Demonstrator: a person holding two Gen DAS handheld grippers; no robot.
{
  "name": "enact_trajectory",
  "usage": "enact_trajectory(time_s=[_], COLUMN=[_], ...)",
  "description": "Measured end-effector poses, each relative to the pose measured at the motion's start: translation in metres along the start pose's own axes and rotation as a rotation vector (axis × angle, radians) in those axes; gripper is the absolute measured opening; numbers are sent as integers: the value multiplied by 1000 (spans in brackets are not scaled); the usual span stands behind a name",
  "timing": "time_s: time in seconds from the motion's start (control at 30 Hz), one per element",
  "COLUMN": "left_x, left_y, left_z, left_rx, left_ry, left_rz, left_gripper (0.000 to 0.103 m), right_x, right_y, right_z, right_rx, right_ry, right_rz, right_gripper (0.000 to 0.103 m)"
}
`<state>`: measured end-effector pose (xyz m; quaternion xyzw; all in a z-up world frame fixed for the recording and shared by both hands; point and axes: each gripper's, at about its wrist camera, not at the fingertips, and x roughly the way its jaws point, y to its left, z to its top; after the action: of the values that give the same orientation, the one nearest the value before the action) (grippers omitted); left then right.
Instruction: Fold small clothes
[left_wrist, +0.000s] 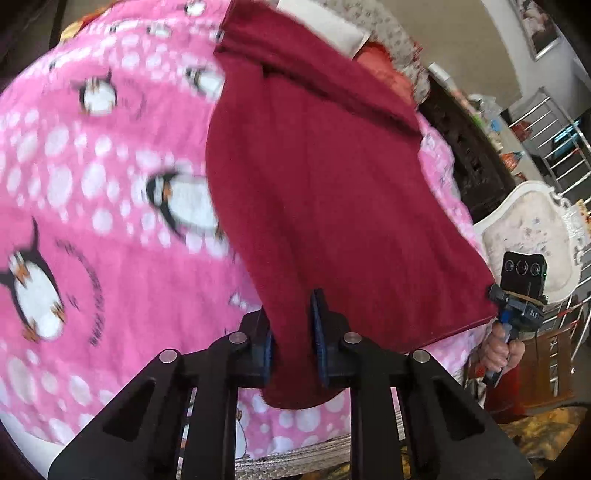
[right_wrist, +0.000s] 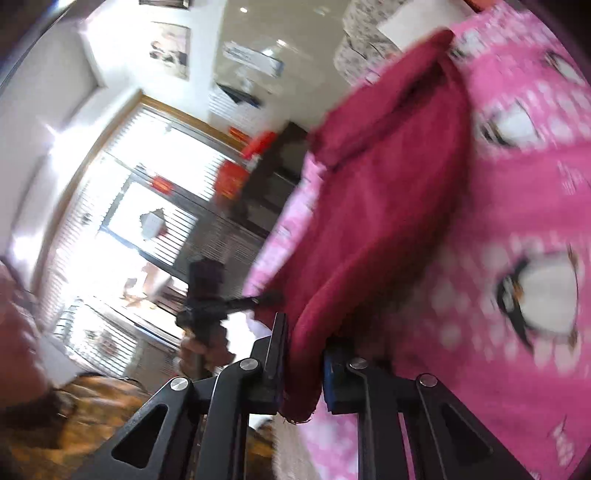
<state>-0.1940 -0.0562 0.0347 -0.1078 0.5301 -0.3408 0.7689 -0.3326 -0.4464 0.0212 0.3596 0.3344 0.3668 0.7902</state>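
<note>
While both jaws clench near corners of the maroon cloth, left gripper and right gripper lift it; soft, light, droopy over pink blanket.

Left gripper low in the near middle, black jaws closed on a bunched near edge of the dark red cloth, a rounded fold of it hanging below the blue pads. Cloth stretched from there up and away to the far middle, lifted over a pink penguin-print blanket filling the left and near side. At the right, right gripper pinching the cloth's right corner, a hand around its handle, a white ornate chair just behind.
</note>
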Motion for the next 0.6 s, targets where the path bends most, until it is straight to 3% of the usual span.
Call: enact_trajectory(time_s=[0.17,0.27,0.37,0.47,0.6], left_x=[-25,-27,-23,-11,16], left_y=[-9,-15,-23,-30,-24], left_z=[40,80,131,189,260], left_rx=[33,57,97,100,98], left_ry=[-89,-145,-206,-249,-290], left_rz=[-64,-107,-100,-106,-41], left_gripper=[15,13,12,12,12], right_x=[0,3,7,8,18], right_y=[23,30,28,13,-35], right_z=[48,90,138,190,253], right_rx=[-94,-154,-171,-150,-105], right_ry=[-54,-109,-177,-253,-323], right_rz=[49,46,28,-20,-149], right_gripper=[14,13,13,13,13])
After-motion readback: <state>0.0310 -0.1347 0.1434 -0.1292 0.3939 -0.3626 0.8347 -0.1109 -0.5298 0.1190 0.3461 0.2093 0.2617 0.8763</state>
